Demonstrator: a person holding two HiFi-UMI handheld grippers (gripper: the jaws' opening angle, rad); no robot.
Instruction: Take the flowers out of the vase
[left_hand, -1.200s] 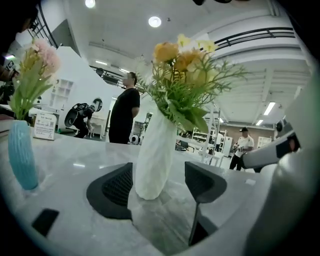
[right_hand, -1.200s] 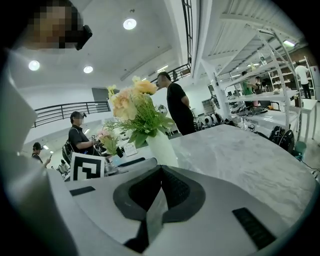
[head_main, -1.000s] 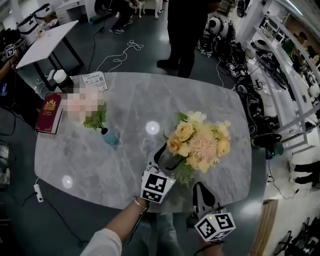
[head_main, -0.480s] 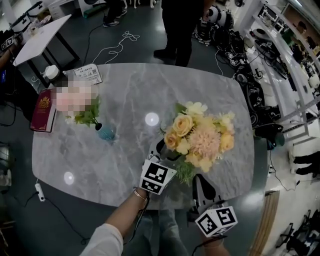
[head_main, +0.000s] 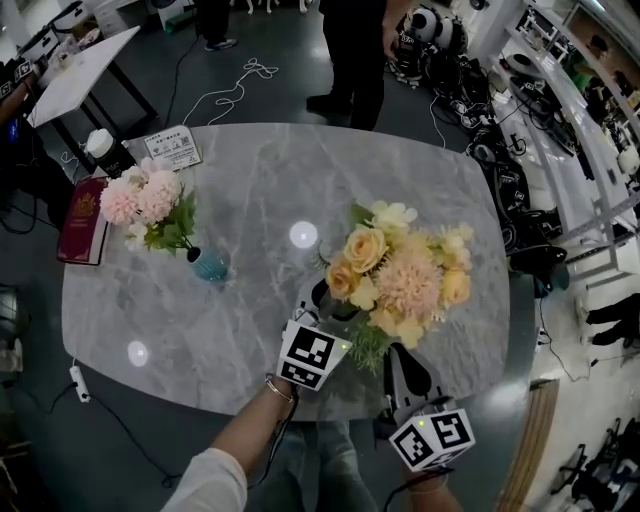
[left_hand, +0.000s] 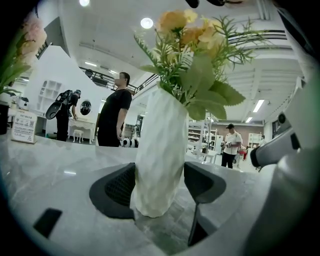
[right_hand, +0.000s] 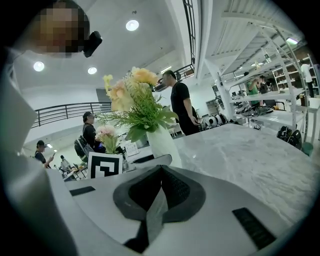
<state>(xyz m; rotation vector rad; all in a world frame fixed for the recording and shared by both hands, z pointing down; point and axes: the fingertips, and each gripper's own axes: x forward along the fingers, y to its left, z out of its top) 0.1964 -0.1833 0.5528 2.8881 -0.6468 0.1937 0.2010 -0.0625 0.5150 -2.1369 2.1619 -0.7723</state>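
White vase (left_hand: 160, 150) on tabletop (head_main: 250, 180), near its front edge, flowers (head_main: 400, 275) all in it. Brace looks set: left gripper (head_main: 318, 300) fingers (left_hand: 117, 187) clamped on the vase's lower body. Beside it the right gripper (right_hand: 159, 172) is closed tight, empty. To pull, it needs to open and reach the stems.

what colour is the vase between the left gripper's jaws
The vase is white, with a crinkled, faceted surface; the left gripper view shows it best.

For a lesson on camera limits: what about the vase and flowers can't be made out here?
Stems: hidden inside the vase, all views.
Vase: head view, mostly under the flowers.
Card print: head view, too small.
Book title: head view, too small.
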